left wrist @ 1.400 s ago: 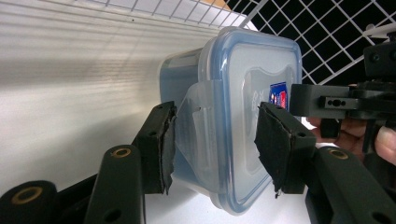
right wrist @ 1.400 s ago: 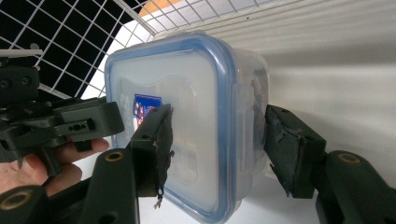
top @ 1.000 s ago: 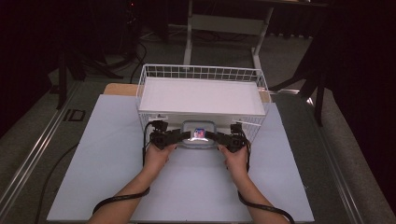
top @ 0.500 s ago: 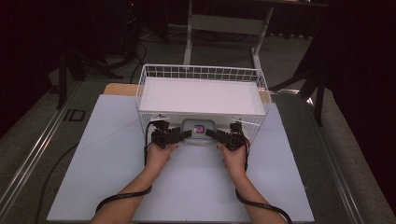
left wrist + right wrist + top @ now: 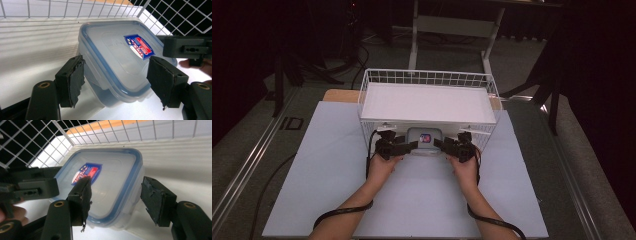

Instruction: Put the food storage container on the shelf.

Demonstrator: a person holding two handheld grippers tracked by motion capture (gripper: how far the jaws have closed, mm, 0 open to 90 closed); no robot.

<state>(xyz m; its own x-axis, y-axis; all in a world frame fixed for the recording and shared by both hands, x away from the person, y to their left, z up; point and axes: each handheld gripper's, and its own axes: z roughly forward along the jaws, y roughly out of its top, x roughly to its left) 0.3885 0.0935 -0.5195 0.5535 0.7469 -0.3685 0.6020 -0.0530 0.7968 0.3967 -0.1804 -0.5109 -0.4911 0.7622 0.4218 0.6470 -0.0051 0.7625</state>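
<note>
A clear plastic container (image 5: 424, 139) with a blue-rimmed lid and a blue and red label hangs at the front wall of the white wire basket (image 5: 427, 77). My left gripper (image 5: 411, 146) holds its left end and my right gripper (image 5: 440, 144) its right end. In the left gripper view the container (image 5: 117, 62) sits tilted between the pads of my left gripper (image 5: 117, 82), with the right gripper (image 5: 187, 47) beyond. In the right gripper view my right gripper (image 5: 115, 200) straddles the container (image 5: 110, 177), and the left gripper (image 5: 32, 187) is opposite.
The basket has a white ribbed liner (image 5: 427, 102) and stands at the back of a white board (image 5: 312, 190). Its wire wall (image 5: 50, 10) rises close behind the container. Cables (image 5: 337, 217) trail back along both forearms. A table frame (image 5: 452, 25) stands on the floor beyond.
Both grippers have carried the container forward and up, from the board in front of the basket to its front wall.
</note>
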